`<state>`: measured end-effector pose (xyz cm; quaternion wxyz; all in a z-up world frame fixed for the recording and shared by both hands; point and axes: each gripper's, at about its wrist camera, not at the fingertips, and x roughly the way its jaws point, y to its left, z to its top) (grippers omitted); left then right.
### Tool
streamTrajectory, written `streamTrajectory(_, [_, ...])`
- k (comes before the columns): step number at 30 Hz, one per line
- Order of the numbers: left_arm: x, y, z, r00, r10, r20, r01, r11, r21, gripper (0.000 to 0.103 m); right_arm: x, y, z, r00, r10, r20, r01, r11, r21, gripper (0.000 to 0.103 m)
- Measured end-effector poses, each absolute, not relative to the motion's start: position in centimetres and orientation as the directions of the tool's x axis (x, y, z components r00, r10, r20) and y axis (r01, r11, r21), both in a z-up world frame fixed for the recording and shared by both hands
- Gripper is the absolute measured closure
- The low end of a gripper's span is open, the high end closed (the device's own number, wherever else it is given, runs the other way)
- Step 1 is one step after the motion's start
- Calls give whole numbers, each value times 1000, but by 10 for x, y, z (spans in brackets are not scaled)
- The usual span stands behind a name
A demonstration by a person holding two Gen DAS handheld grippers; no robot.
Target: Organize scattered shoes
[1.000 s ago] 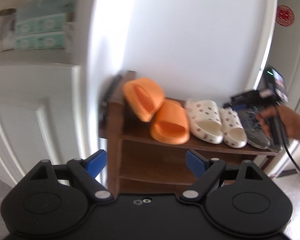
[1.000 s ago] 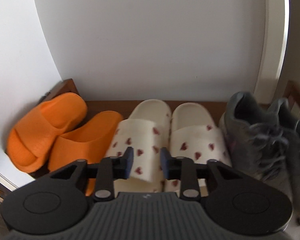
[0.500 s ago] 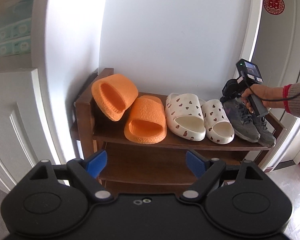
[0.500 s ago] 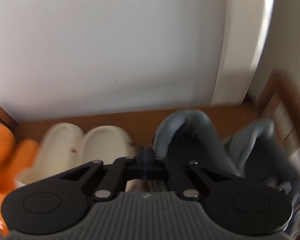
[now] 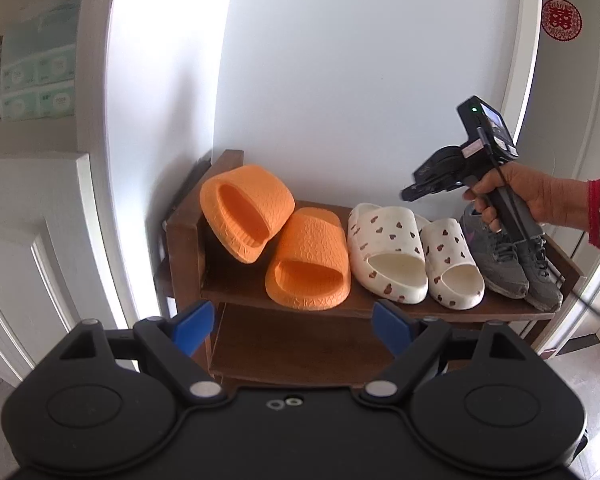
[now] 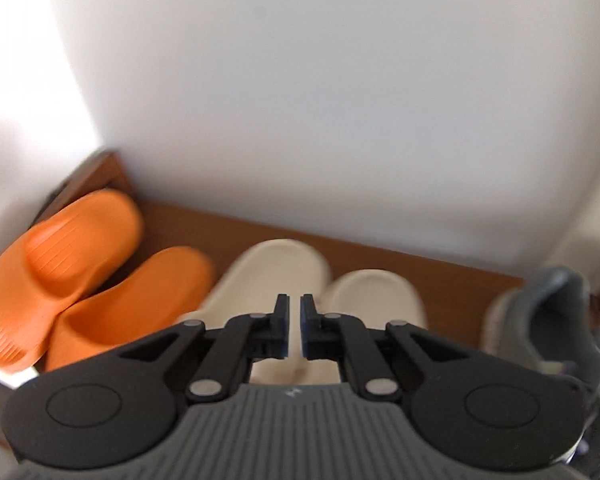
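A brown wooden shoe rack point(image 5: 380, 308) holds three pairs on its top shelf. One orange slipper point(image 5: 246, 210) leans tilted against the left side; the other orange slipper point(image 5: 308, 258) lies flat. Two white heart-print slippers point(image 5: 384, 250) stand beside them, then grey sneakers point(image 5: 500, 256) at the right. My left gripper point(image 5: 292, 322) is open and empty, in front of the rack. My right gripper point(image 6: 294, 326) hovers above the white slippers point(image 6: 276, 276), empty, jaws nearly shut with a narrow gap; it also shows in the left wrist view point(image 5: 420, 190).
A white wall stands behind the rack. A white door point(image 5: 32, 240) is on the left, with green tissue packs point(image 5: 36, 80) on a shelf above it. A lower rack shelf point(image 5: 292, 352) shows below. A door frame point(image 5: 528, 60) stands at right.
My right gripper lifted off the sneakers and swung left over the white slippers, its jaws parting slightly from fully shut. My left gripper's view moved a little closer to the rack.
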<state>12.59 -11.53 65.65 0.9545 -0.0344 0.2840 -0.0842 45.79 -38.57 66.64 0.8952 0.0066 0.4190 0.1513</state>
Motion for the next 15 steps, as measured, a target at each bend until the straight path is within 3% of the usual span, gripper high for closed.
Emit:
streamTrajectory(6, [163,-125,657,845,-136,-517,117,991,-69,15,410,-351,655,622,294,-726,-289,948,137,94])
streamTrajectory(15, [218,-145,659,863,-120,-490,132,991,-9,16,420,-344,637,620,293,-727,-269,951,154,93])
